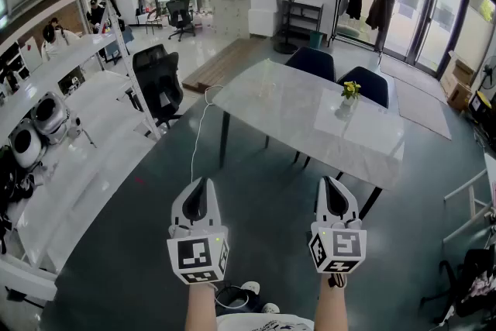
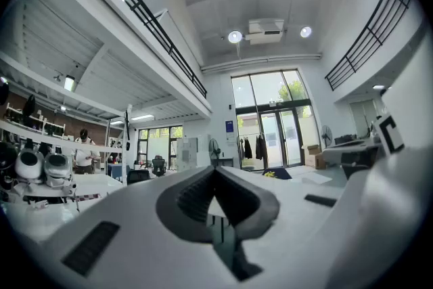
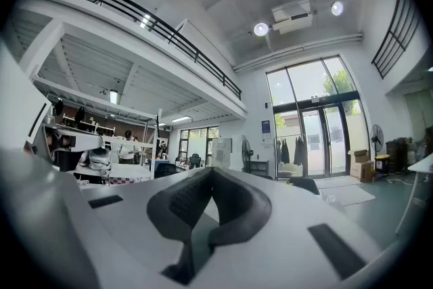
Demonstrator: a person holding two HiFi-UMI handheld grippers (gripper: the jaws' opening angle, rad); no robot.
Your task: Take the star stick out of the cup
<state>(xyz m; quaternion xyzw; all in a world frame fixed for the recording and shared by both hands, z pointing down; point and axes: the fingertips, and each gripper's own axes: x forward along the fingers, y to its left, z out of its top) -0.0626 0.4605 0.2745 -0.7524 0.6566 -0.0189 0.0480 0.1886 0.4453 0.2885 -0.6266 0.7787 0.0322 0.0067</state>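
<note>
A small clear cup stands on the white marble table, near its far right side. A yellow star-topped stick pokes out of the cup. Both grippers are held level over the dark floor, well short of the table's near edge. My left gripper is shut, its fingertips meeting with nothing between them. My right gripper is shut and empty too. In the left gripper view the left gripper points into the room, and in the right gripper view the right gripper does the same.
Two dark blue chairs stand behind the table. A white cable hangs off its left corner. A black office chair and long white shelves holding robot heads line the left. Glass doors and a clothes rack are at the back.
</note>
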